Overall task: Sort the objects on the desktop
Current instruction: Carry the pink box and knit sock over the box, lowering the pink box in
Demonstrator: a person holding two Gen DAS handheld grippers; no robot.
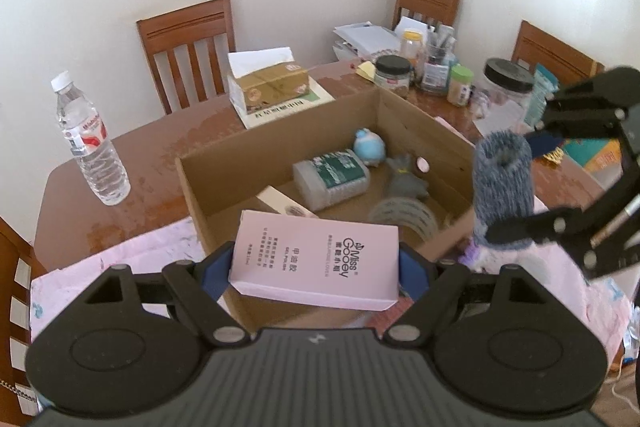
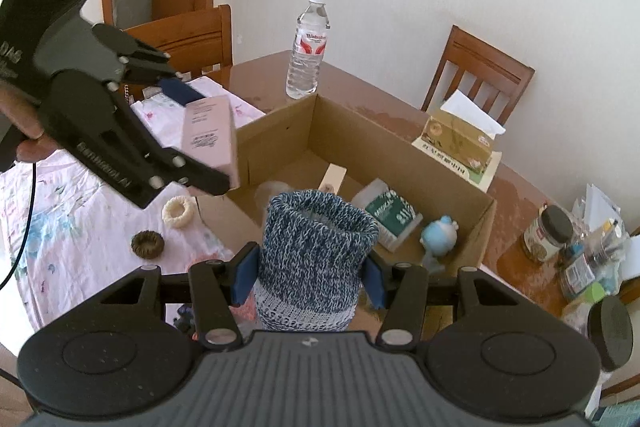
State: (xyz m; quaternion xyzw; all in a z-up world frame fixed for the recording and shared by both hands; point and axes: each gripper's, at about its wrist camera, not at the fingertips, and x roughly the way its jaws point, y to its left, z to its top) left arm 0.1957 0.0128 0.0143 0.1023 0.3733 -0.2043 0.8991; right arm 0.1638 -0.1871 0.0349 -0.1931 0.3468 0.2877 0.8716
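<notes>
Left wrist view: the left gripper (image 1: 316, 263) is clamping a pale pink box (image 1: 316, 261) with black lettering, at lower center over the carton (image 1: 420, 123).

Right wrist view: the right gripper (image 2: 310, 277) is squeezing a blue-white knitted sleeve (image 2: 316, 251), mouth open, at bottom center beside the carton (image 2: 360, 135).

left wrist cam: sits right behind the left claw (image 1: 316, 259), angled down and forward over the near wall of the cardboard box (image 1: 280, 163), super close, facing the chairs and wall.
right wrist cam: right behind the right claw (image 2: 310, 275), looking down across the box from its other side, toward the water bottle (image 2: 308, 47).
shared: box, bottle, tissue box (image 1: 272, 85), bench (image 1: 152, 147), plus each other's claw.
</notes>
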